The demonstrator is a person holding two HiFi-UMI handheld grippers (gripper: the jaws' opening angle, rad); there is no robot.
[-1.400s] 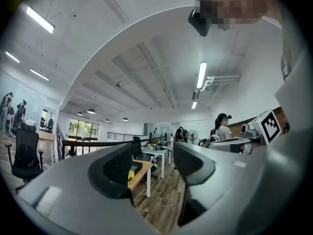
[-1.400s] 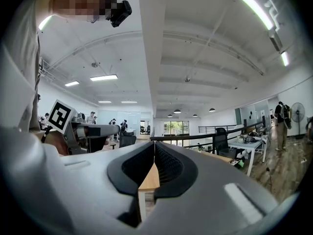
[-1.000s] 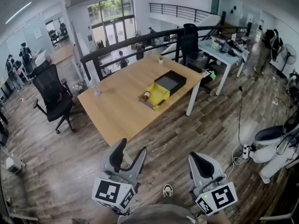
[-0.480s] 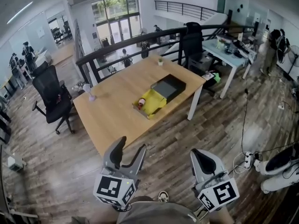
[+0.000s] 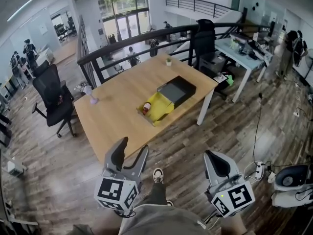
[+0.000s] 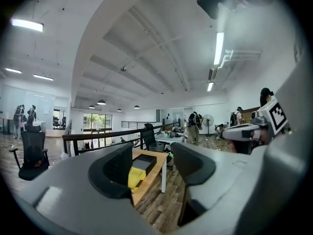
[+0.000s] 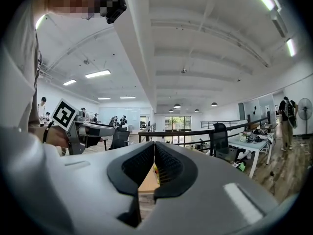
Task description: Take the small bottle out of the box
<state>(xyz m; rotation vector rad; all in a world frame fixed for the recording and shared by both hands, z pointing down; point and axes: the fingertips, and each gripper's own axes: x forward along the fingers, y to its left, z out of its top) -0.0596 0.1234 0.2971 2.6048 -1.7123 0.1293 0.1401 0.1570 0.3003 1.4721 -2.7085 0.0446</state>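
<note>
On the wooden table (image 5: 115,116) lies an open box (image 5: 160,107) with a yellow lining, and its black lid (image 5: 177,89) lies beside it at the far side. The small bottle (image 5: 145,106), with red on it, lies at the box's left end. Both grippers hang over the floor in front of the table, well short of the box. My left gripper (image 5: 130,152) stands open with nothing between its jaws; the left gripper view shows the yellow box (image 6: 135,176) and the lid (image 6: 145,163) through the gap. My right gripper (image 5: 218,163) is shut and holds nothing.
A black office chair (image 5: 53,96) stands left of the table, another (image 5: 202,37) behind it by a white desk (image 5: 244,49). A dark railing (image 5: 146,39) runs behind the table. A small pot (image 5: 168,61) and a pale object (image 5: 91,99) sit on the table. My shoe (image 5: 158,175) is on the wooden floor.
The view has shifted toward the table, which now lies a little nearer. A shoe has stepped forward between the grippers. Both grippers keep their jaws as before.
</note>
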